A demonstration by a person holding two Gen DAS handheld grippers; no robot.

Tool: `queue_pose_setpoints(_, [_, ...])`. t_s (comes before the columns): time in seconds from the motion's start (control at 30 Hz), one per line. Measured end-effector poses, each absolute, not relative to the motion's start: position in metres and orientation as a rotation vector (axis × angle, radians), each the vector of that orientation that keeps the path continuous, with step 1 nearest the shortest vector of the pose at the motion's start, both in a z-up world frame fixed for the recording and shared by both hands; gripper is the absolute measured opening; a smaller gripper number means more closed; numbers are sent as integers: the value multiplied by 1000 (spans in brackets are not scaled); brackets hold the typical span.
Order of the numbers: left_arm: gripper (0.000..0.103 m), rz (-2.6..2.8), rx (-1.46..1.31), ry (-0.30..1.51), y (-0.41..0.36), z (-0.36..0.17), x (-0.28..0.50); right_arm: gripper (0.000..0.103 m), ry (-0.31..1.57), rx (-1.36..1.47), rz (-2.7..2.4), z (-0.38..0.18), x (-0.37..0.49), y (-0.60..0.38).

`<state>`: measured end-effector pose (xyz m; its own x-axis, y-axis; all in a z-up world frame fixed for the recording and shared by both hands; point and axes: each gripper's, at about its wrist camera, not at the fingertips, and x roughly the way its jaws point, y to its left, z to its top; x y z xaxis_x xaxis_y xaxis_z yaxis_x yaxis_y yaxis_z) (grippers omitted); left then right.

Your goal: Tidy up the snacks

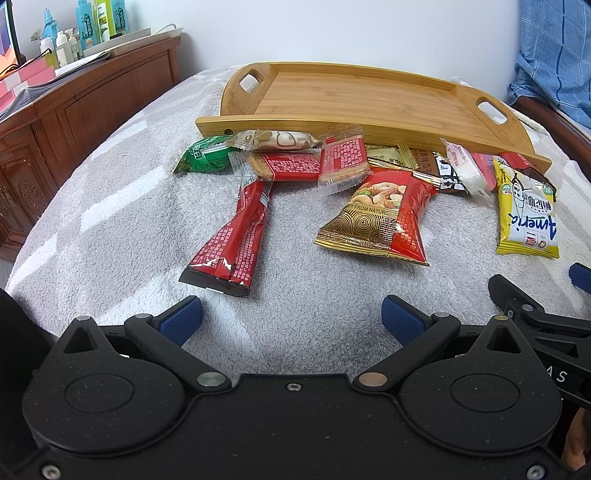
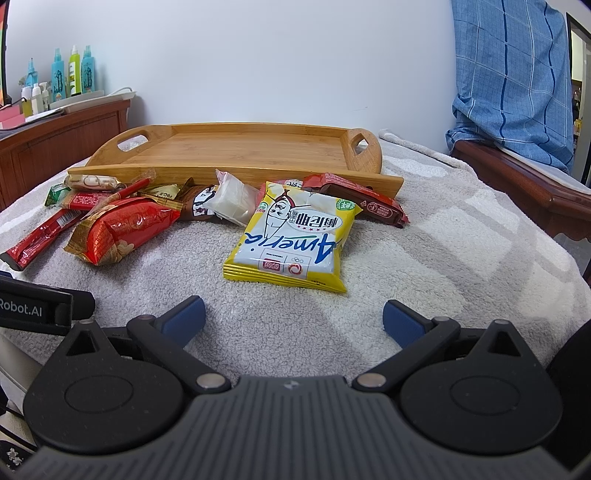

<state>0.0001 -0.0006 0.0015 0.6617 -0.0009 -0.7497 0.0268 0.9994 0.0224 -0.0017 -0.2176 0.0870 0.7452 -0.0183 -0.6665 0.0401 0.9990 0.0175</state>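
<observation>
An empty bamboo tray lies at the back of a grey towel. Several snack packs lie in front of it: a long red bar, a red-and-gold nut bag, a yellow "America" bag, a green pack, a white pack and a dark red bar. My left gripper is open and empty, short of the red bar and nut bag. My right gripper is open and empty, just short of the yellow bag.
A wooden cabinet with bottles stands at the left. A wooden bed frame with blue checked cloth is at the right. The right gripper's body shows at the left view's right edge.
</observation>
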Motion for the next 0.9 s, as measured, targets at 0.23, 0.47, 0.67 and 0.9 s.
queue_pose_setpoints(0.23, [103, -11, 27, 845, -1, 1, 3, 103, 731, 28, -39, 87, -3, -217])
queue_pose_setpoints(0.47, [103, -14, 34, 832, 1, 1, 1, 103, 719, 18, -68, 86, -2, -217])
queue_pose_setpoints(0.67, [103, -17, 26, 847, 2, 3, 4, 103, 722, 36, -72, 88, 0, -218])
queue_pose_setpoints(0.9, [82, -49, -13, 836, 8, 17, 7, 100, 640, 103, -35, 103, -6, -227])
